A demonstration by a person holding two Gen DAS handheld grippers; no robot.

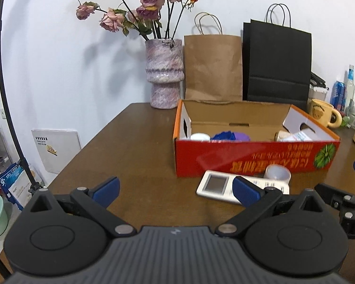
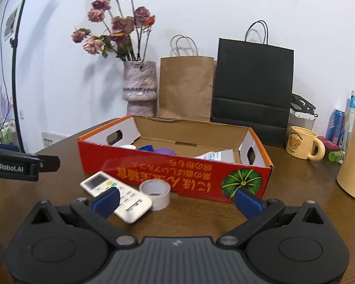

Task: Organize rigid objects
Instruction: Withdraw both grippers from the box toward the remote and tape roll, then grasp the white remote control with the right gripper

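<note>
With several items already in the red cardboard box [image 2: 177,172], we hold both tongs, left [image 1: 175,193] and right [image 2: 176,201], wide open and empty over the surface [image 1: 135,156], where the remote control [image 2: 117,195] and tape roll [image 2: 155,194] lie unpacked beside it.

A brown wooden desk [image 1: 135,146] stands against a plain white wall [image 1: 59,59]; a black lamp pole [image 1: 2,75] rises beside its left edge.

The room ahead of my claws is evenly and brightly lit; the roses [image 1: 139,7] throw soft grey shadows leftward on the white wall [image 1: 59,59]; a pale sheen streaks the red box [image 1: 255,158] front; fisheye bends the frame edges, corners go black; the remote [image 2: 117,195] looks slightly blurred.
</note>
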